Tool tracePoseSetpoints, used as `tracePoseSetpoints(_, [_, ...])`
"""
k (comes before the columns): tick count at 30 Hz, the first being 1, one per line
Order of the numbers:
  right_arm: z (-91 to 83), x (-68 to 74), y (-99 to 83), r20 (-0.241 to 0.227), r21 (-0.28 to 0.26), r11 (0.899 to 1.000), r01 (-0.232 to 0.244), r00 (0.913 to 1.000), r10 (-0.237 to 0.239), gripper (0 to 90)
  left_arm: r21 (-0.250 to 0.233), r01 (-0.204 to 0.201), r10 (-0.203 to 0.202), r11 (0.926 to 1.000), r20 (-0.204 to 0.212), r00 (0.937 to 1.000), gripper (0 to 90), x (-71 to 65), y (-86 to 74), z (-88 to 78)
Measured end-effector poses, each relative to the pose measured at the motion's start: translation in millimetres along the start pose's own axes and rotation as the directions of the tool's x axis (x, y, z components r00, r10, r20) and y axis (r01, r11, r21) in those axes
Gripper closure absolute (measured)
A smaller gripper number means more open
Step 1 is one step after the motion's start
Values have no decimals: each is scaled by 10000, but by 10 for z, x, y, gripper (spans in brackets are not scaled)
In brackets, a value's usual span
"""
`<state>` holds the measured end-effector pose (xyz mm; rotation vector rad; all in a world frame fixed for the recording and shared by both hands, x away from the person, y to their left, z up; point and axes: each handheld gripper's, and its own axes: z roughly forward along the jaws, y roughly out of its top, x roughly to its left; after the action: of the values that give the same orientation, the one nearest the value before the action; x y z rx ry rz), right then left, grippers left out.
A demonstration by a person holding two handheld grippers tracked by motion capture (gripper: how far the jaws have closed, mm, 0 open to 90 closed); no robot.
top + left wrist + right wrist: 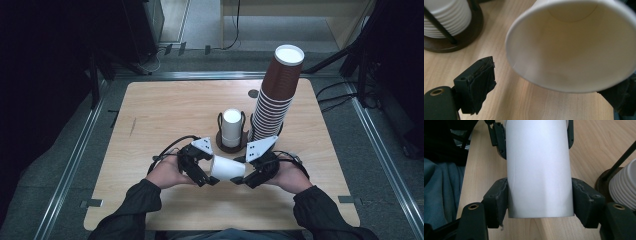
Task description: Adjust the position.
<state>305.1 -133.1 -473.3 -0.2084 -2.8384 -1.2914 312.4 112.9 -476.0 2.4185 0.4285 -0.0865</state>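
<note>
The right gripper (pixel 540 202) holds the white cup (pixel 228 168) tight, the left gripper (pixel 204 172) is open, and the cup is not stacked yet.

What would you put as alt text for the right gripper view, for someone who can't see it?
A white paper cup lies on its side, clamped near its base between the two black jaws of the right tongs, above a light wooden table. The left tongs flank the cup's far end, and a stack of white cups in a dark holder sits at the right edge.
</note>
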Motion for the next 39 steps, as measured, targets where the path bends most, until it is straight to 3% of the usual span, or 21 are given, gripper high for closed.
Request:
tracePoseSetpoints(6, [-59, -28, -18, 52, -297, 9995, -120, 9999, 121, 351, -55, 32, -32, 10000, -7, 10000, 85, 12, -33, -45])
tracePoseSetpoints(14, [-160, -48, -43, 52, -884, 9949, -481, 9988, 488, 351, -850, 551, -538, 9949, 173, 9984, 86, 43, -48, -142])
tracePoseSetpoints(22, [-225, -80, -76, -68, -1482, 9873, -580, 9983, 576, 349, -1308, 720, -680, 9888, 350, 9971, 123, 55, -58, -186])
tracePoseSetpoints(27, [-232, -79, -60, -340, -1830, 9806, -705, 9973, 654, 349, -1952, 808, -648, 9774, 873, 9941, 123, 33, -29, -219])
tracePoseSetpoints(32, [-212, -73, -52, -530, -1897, 9792, -718, 9966, 628, 349, -2396, 802, -556, 9675, 1077, 9926, 127, 12, -10, -248])
tracePoseSetpoints(33, [-184, -67, -50, -618, -1850, 9800, -730, 9961, 625, 349, -2595, 828, -522, 9622, 1229, 9910, 128, 5, 2, -254])
tracePoseSetpoints(39, [-124, -58, -23, -892, -1940, 9779, -781, 9941, 617, 349, -2833, 769, -384, 9559, 1391, 9895, 140, -9, 24, -246])
